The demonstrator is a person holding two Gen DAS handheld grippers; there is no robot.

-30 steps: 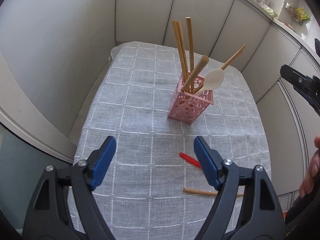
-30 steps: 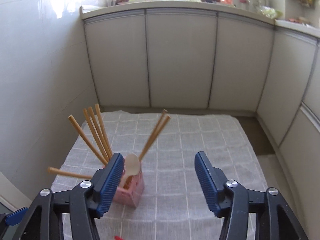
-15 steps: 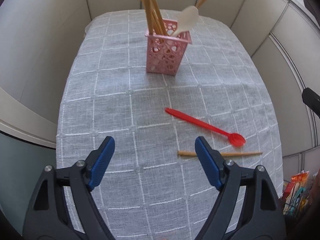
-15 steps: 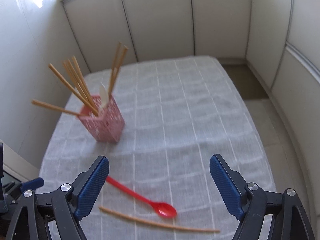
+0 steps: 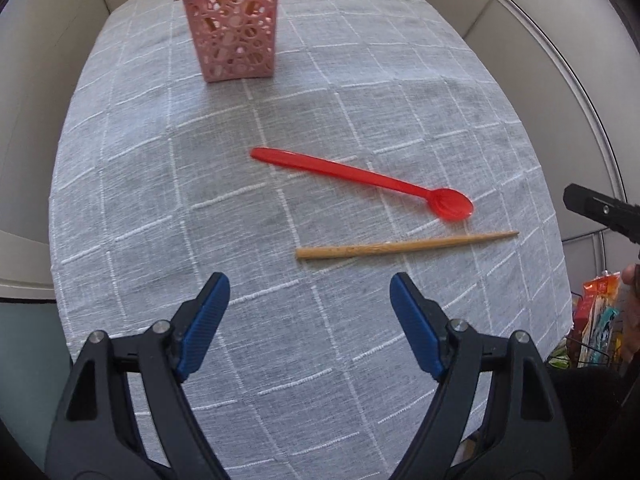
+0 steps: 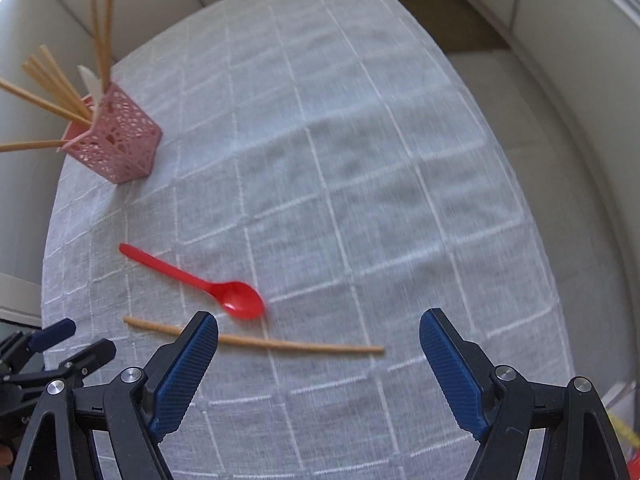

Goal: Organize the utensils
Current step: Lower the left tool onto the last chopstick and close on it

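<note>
A red plastic spoon [image 5: 360, 179] [image 6: 192, 278] and a wooden chopstick [image 5: 404, 245] [image 6: 280, 343] lie flat on the grey checked tablecloth [image 5: 160, 184]. A pink perforated holder [image 5: 232, 32] [image 6: 116, 142] stands upright at the far side with several chopsticks and a white spoon in it. My left gripper [image 5: 310, 296] is open and empty, just short of the chopstick's thick end. My right gripper [image 6: 318, 334] is open and empty, above the chopstick, with the spoon's bowl just beyond its left finger.
Pale cabinet fronts [image 6: 560, 60] ring the table. The cloth's edge [image 5: 560, 280] drops off at the right, with colourful packets [image 5: 596, 320] below it. The left gripper's tips [image 6: 60, 344] show at the lower left in the right wrist view.
Both grippers have tilted down and moved closer to the table. The red spoon and the loose chopstick now lie much nearer to the fingers. Both stay open.
</note>
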